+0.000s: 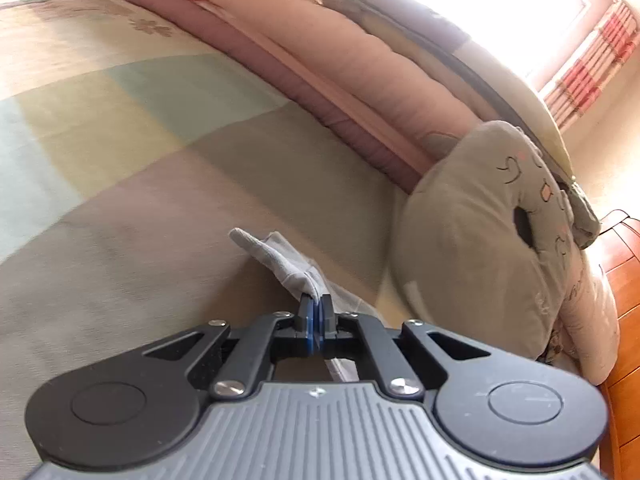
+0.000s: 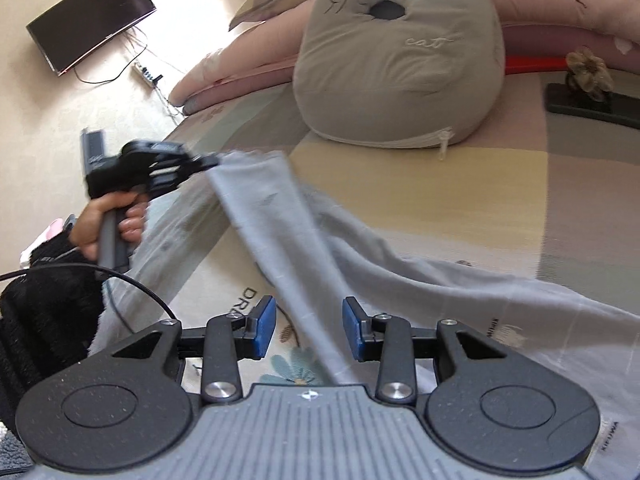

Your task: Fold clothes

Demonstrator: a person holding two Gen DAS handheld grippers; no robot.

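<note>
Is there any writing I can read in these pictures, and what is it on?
"cat": stitched on the grey cushion.
"DR...": printed on the bedsheet, the rest hidden behind the hand-held gripper.
Pink quilt: dark cursive script, not legible.
Grey garment: small printed words near its right edge, too small and blurred to read.
Left wrist view: no readable text.

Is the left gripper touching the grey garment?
Touching. The left wrist view shows the left gripper shut on a fold of the grey garment; the right wrist view shows that cloth pulled up from the bed.
</note>
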